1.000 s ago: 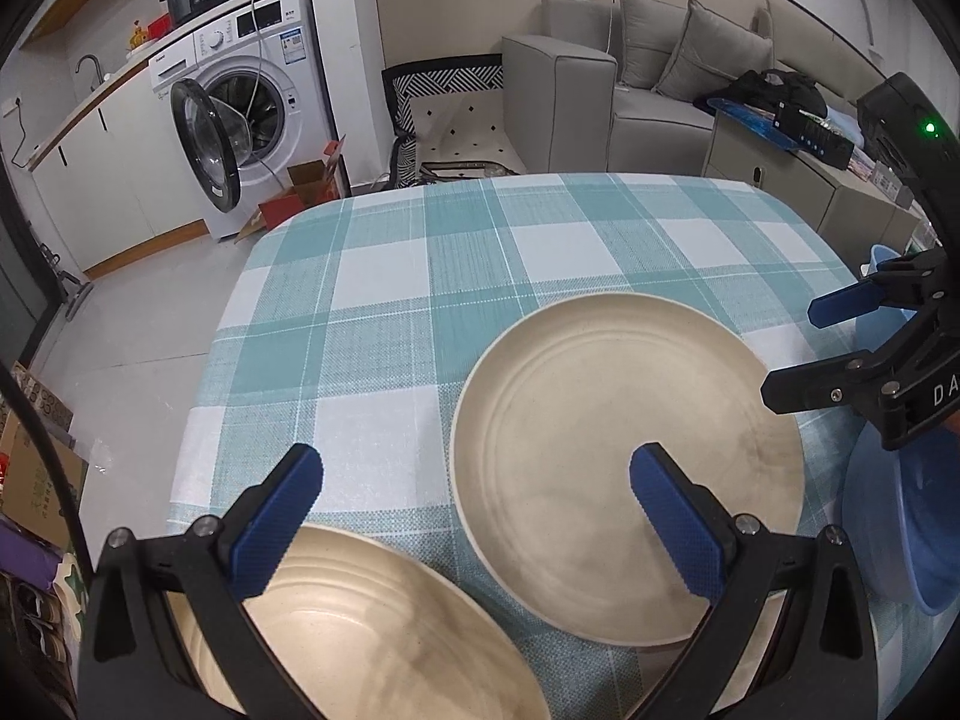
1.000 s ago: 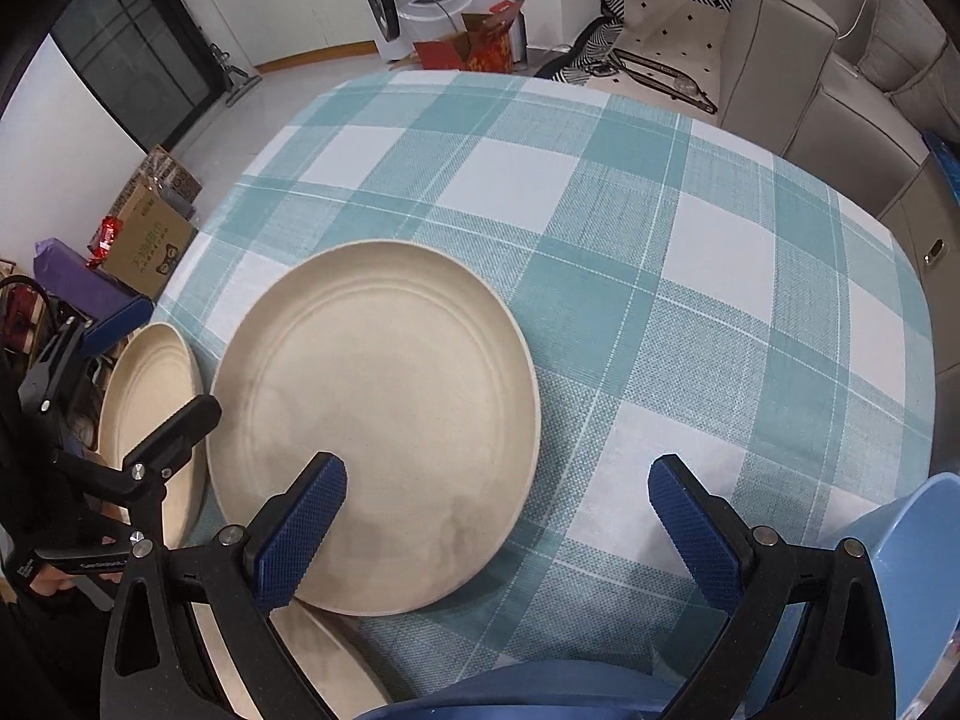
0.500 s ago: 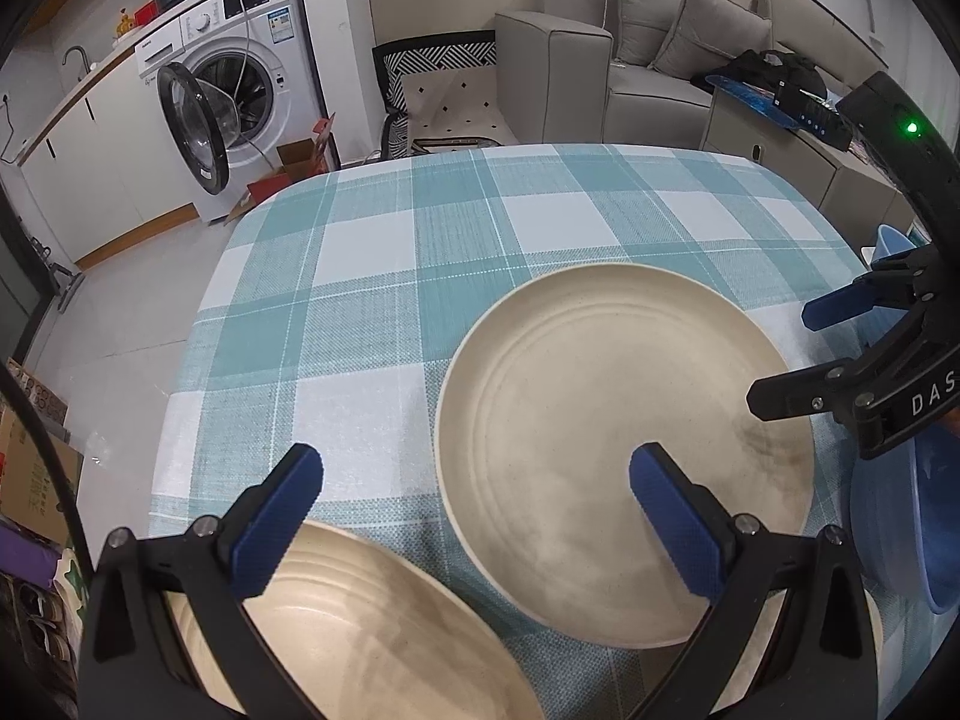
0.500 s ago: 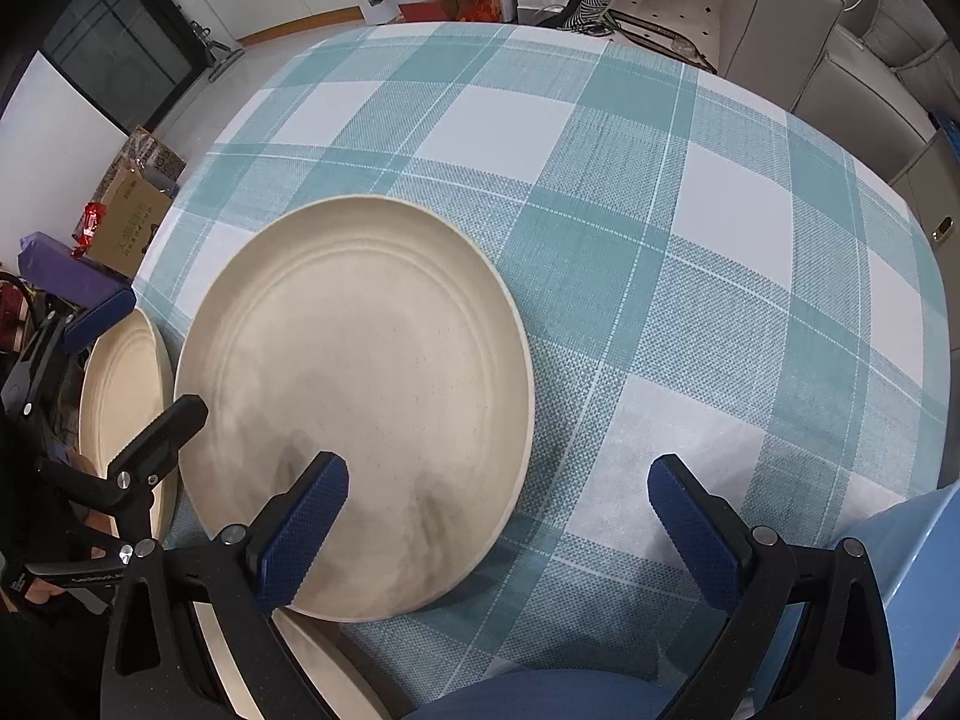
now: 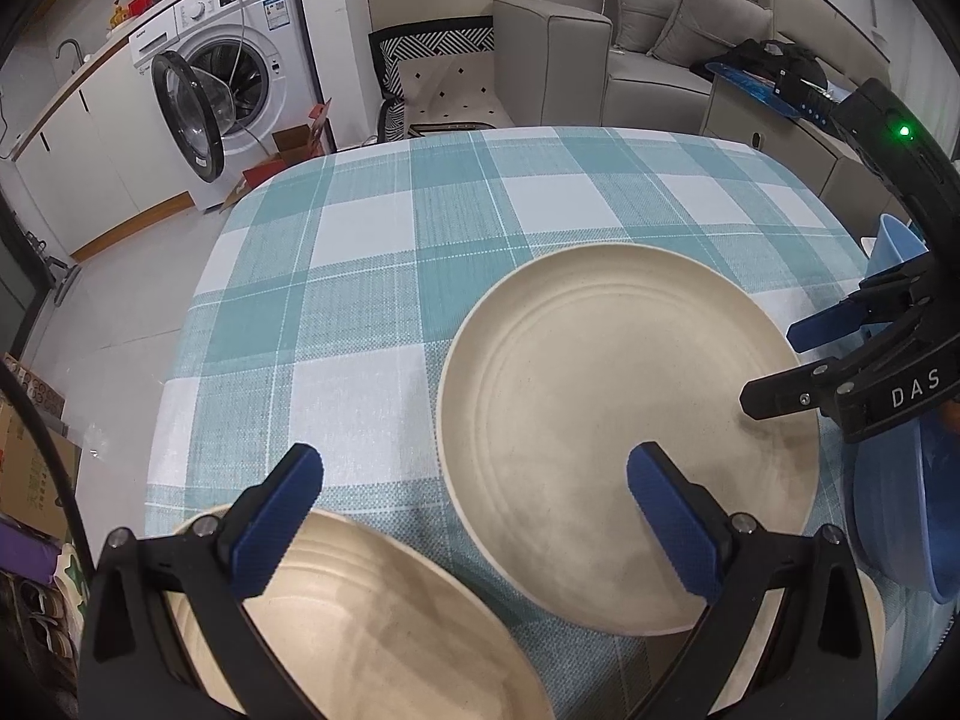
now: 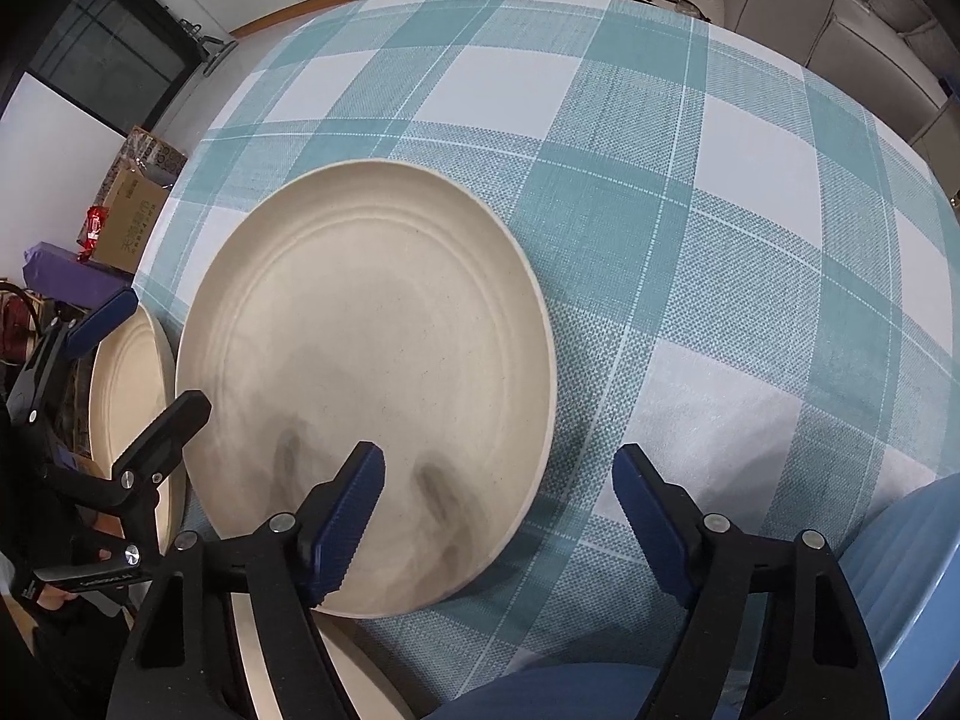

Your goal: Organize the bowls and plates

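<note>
closing over the surface (image 6: 690,192), our right gripper (image 6: 498,504) has its jaws narrowing but apart, and we see them straddling the near rim of the big plate (image 6: 366,360) without pressing on it; one pad hangs above the plate, the other above the checked cloth beside it. our left gripper (image 5: 474,510) stands wide open and grips nothing, one pad above a second plate (image 5: 372,618), the other above the big plate's edge. the big plate lies flat near the surface's middle, the second plate just beside it at the near edge. blue bowls (image 6: 900,588) sit at the right, cut off by the frame. a third cream rim (image 6: 264,648) shows under our right gripper, mostly hidden, so we cannot tell what it is.
</note>
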`<state>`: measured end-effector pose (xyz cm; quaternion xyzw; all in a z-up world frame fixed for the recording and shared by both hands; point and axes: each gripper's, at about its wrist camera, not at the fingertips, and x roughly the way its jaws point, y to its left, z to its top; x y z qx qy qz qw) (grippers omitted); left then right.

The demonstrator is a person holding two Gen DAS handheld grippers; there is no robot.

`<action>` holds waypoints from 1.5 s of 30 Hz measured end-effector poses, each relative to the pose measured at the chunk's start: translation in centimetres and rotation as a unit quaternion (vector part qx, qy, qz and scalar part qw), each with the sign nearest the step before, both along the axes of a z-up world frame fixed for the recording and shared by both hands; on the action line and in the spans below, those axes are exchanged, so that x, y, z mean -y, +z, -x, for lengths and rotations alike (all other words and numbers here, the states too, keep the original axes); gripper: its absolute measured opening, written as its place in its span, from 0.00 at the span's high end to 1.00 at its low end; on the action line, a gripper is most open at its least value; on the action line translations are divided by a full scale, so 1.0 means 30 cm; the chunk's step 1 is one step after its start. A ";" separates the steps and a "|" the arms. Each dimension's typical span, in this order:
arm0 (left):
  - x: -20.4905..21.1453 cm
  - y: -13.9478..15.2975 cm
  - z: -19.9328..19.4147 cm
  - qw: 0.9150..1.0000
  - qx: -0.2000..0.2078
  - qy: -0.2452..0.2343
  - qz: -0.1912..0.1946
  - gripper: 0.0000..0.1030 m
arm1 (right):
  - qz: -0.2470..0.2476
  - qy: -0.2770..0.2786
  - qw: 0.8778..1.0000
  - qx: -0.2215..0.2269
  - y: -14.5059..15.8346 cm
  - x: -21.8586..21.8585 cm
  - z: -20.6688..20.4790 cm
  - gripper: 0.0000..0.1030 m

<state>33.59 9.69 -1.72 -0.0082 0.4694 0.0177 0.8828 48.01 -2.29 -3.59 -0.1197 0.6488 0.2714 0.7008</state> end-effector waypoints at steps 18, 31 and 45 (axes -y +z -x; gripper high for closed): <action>0.003 -0.042 0.011 0.999 -0.027 -0.024 0.040 0.51 | -0.004 0.011 1.000 0.002 -0.010 -0.028 0.033 0.52; -0.007 -0.025 0.035 0.999 -0.015 -0.015 0.033 0.63 | 0.004 0.005 0.999 0.038 0.006 -0.010 0.065 0.65; -0.004 0.080 0.071 0.999 0.021 -0.035 0.033 0.64 | -0.009 -0.021 0.997 0.076 0.121 0.055 0.126 0.68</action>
